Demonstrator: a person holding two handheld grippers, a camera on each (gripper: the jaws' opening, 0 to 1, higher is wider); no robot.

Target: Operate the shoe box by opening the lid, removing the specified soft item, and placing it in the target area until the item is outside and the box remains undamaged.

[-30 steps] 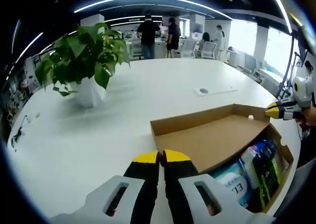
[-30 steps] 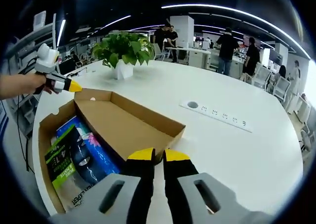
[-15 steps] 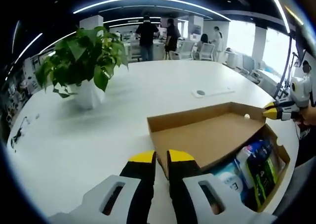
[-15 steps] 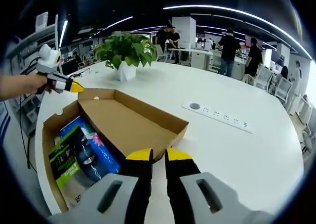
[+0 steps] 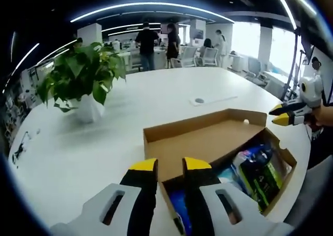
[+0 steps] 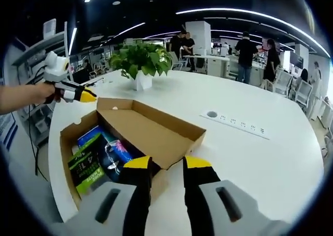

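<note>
Both pairs of jaws have parted since a second ago: the left gripper [image 5: 169, 165] and right gripper [image 6: 167, 163] now stand apart, gripping nothing. Just ahead of their tips the shoe box [image 6: 70, 142] lies with its lid [image 6: 156, 133] raised, soft packets [image 6: 99, 158] inside. Beyond the fingers stand a potted plant [image 5: 86, 82] and a power strip [image 6: 237, 124] on the white table [image 5: 67, 147].

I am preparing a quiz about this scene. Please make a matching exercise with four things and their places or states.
Things:
1. lid
2. green packet
3. potted plant
4. power strip

Places or states:
A. lying inside the shoe box
B. flat on the table, right of the box
C. swung open
D. standing on the table beyond the box

Pairs: 1-C, 2-A, 3-D, 4-B
</note>
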